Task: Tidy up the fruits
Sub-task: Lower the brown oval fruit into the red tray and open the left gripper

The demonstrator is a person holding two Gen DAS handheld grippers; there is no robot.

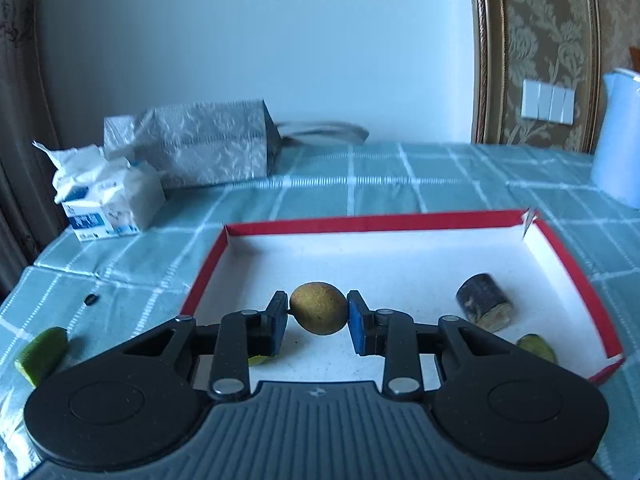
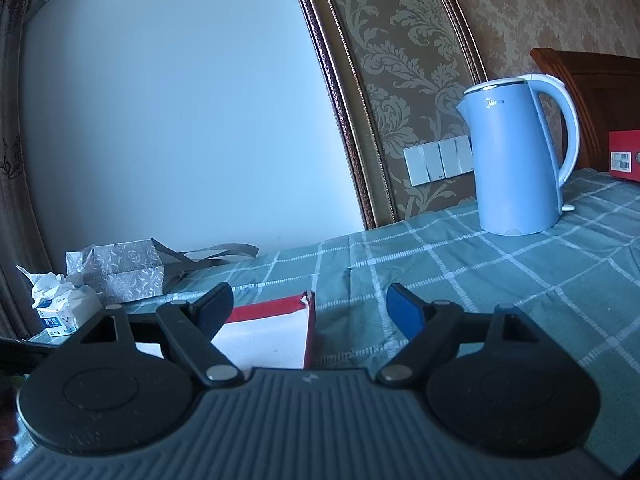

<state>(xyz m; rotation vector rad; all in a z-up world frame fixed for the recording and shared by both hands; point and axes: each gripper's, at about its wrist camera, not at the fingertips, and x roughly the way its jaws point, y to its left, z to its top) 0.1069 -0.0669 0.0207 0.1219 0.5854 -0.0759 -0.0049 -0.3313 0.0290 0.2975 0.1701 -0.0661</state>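
One red-rimmed box (image 1: 400,222) sits open on your green checked tablecloth (image 1: 460,168). Above its white floor, your left gripper (image 1: 318,316) clamps a small round yellow-brown fruit (image 1: 318,312). Your right gripper (image 2: 310,312) hangs wide apart, empty, over the box's corner.

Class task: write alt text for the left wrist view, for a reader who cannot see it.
The left gripper grips a small round brown fruit over a red-edged white tray on a green checked tablecloth. The tray holds a dark cut piece and a green wedge; another green wedge lies outside.
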